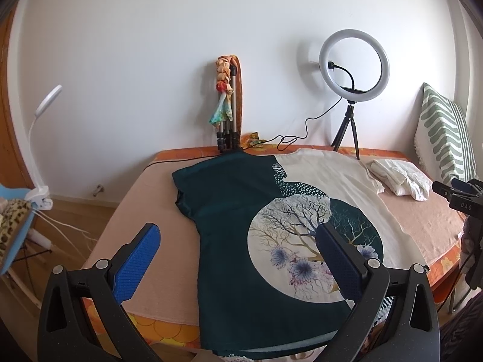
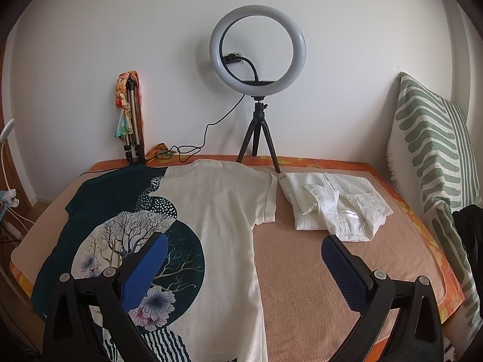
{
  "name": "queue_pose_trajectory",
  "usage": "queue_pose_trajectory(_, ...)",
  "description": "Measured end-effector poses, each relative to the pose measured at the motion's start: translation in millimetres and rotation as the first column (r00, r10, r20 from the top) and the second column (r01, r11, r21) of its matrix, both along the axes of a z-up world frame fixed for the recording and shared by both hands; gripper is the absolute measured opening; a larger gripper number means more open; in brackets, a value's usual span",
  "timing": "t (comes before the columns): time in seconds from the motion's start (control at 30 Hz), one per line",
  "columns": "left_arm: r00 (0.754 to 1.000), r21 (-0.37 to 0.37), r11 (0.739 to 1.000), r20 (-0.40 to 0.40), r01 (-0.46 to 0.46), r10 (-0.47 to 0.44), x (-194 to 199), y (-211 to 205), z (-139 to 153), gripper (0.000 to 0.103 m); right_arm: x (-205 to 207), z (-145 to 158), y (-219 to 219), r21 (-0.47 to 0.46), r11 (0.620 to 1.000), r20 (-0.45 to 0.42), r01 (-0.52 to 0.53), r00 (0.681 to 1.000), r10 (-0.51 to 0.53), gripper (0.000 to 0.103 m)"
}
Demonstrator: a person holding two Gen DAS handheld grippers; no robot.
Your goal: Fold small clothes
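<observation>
A T-shirt (image 1: 235, 217), half dark green and half cream with a round tree-and-flower print, lies spread flat on the peach-covered bed; it also shows in the right wrist view (image 2: 217, 211). My left gripper (image 1: 238, 241) is open and empty, raised above the shirt's lower half, its blue pads (image 1: 135, 265) wide apart. My right gripper (image 2: 244, 253) is open and empty, above the shirt's cream right side and the bare blanket. A folded white garment (image 2: 335, 208) lies to the right of the shirt, near its sleeve.
A ring light on a tripod (image 2: 258, 60) stands at the bed's far edge with its cable trailing left. A folded tripod with a scarf (image 1: 228, 111) leans on the wall. A green striped pillow (image 2: 434, 163) stands at the right. A clip lamp (image 1: 39, 138) is at the left.
</observation>
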State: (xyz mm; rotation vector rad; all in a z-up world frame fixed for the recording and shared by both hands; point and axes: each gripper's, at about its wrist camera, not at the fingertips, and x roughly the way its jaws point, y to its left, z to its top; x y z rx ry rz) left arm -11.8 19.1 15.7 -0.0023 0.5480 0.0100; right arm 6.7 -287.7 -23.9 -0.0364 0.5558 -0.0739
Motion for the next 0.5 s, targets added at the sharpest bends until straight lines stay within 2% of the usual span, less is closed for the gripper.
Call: queue_pose_trajectory(0.5,1.000,-0.001,1.000,0.003,0.001,-0.001,-1.7,0.1,1.2,0.102,-0.1,-1.2,1.2,-0.004,1.000,0.000,-0.001,1.000,0.001,0.103)
